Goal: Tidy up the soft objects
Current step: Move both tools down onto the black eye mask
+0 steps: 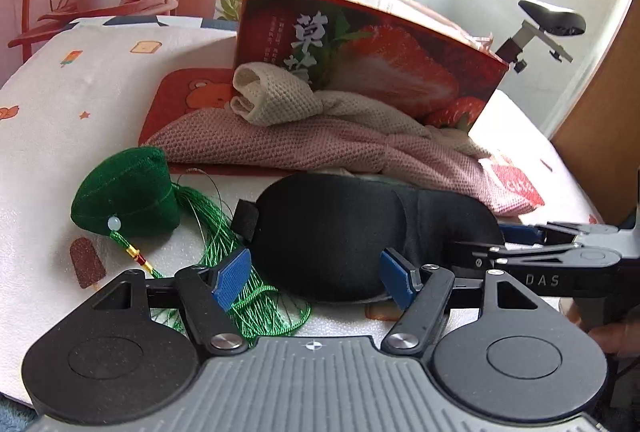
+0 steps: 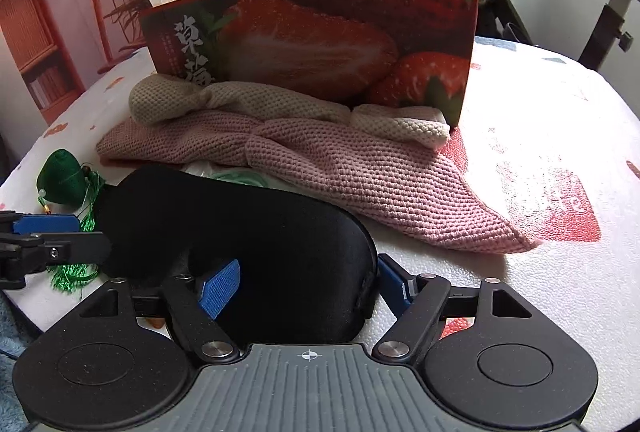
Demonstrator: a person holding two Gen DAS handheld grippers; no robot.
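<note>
From the left wrist, the left tool (image 1: 316, 278) stands spread wide on either side of the near end of the black eye mask (image 1: 360, 232), which lies flat on the white printed surface (image 1: 60, 119); whether the blue pads touch it is unclear. A green tasselled sachet (image 1: 128, 191) sits just to its left. Behind lie a pink knitted cloth (image 1: 320, 143) and a beige cloth (image 1: 276, 99), against a strawberry box (image 1: 380, 59).

From the right wrist, the right tool (image 2: 308, 286) is also spread, its blue pads flanking the mask's other end, grasping nothing firmly.
</note>
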